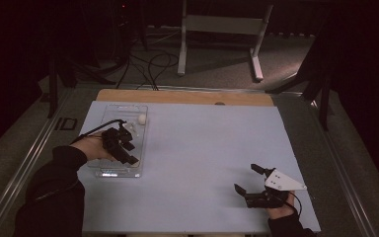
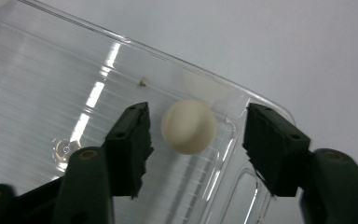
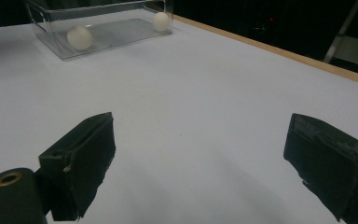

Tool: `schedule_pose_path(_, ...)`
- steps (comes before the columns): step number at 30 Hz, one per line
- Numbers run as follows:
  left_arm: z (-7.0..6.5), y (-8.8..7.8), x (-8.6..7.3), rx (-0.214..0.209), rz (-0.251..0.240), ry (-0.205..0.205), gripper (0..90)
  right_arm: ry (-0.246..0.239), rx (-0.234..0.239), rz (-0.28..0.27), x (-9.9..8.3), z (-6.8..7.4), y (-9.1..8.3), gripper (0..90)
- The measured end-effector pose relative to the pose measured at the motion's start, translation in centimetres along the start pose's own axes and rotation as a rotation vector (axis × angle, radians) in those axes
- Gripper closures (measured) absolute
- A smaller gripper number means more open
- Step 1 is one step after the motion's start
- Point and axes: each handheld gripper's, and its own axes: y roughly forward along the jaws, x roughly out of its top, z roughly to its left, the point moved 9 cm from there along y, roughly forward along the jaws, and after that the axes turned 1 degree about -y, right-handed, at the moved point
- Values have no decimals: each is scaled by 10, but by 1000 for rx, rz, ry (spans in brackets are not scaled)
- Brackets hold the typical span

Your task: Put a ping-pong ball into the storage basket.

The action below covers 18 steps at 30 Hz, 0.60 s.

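Note:
A clear plastic tray (image 1: 109,174) lies at the left of the pale blue table. My left gripper (image 1: 130,147) hangs over its near end. In the left gripper view, a white ball (image 2: 189,126) rests on the tray floor (image 2: 51,84) between the black jaws of the left gripper (image 2: 196,111), with a gap on each side, so the gripper is open. A second white ball (image 1: 142,119) sits in the tray's far right corner. My right gripper (image 1: 246,177) is open near the table's front right, with nothing between its jaws. The right gripper view looks past the right gripper (image 3: 201,121) to the tray (image 3: 51,18) and both balls (image 3: 79,38) (image 3: 161,21).
A wooden strip (image 1: 187,97) borders the table's far edge. Metal rails run along both sides. A white frame stand (image 1: 222,24) and cables lie on the floor beyond. Bare table surface (image 1: 212,148) spreads between the two grippers.

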Motion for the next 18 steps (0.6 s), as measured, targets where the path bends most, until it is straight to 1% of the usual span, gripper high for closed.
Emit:
schedule_pose_path(1, 1, -1, 0, 6, -2, -4, 377, 0, 0, 0, 0, 0, 0, 88)
schedule_pose_path(2, 0, -2, 1, -1, -7, -14, 349, -2, 1, -1, 0, 0, 0, 88)
schedule_pose_path(3, 0, -3, 1, -1, -11, -21, 341, -3, 1, 0, 0, 0, 0, 88)
schedule_pose_path(4, 0, -3, 2, 2, -10, -22, 309, -2, 1, 0, 0, 0, 0, 88)
schedule_pose_path(6, -1, -5, 3, -14, -18, -26, 265, -2, 1, 0, 0, 0, 0, 88)
schedule_pose_path(7, -1, -5, 3, -7, -23, -25, 235, -2, 1, 0, 0, 0, 0, 88)
schedule_pose_path(9, -1, -6, 4, -8, -27, -21, 223, -2, 0, -1, 0, 0, 0, 88)
schedule_pose_path(10, -1, -6, 4, -8, -27, -21, 190, -2, 0, -1, 0, 0, 0, 88)
schedule_pose_path(11, -3, -6, 6, -9, -33, -22, 190, -1, 0, -1, 0, 0, 0, 88)
schedule_pose_path(12, -4, -7, 7, -13, -38, -15, 134, -3, 0, -1, 0, 0, 0, 88)
schedule_pose_path(13, -5, -7, 8, -12, -43, -7, 111, -1, 0, -1, 0, 0, 0, 88)
schedule_pose_path(15, -8, -8, 9, -25, -47, -5, 67, 0, 1, -2, 0, 0, 0, 88)
schedule_pose_path(16, -7, -8, 9, -14, -45, 1, 57, 0, 1, -1, 0, 0, 0, 88)
schedule_pose_path(18, -10, -9, 12, -29, -59, -1, 28, 1, 0, 0, 0, 0, 0, 88)
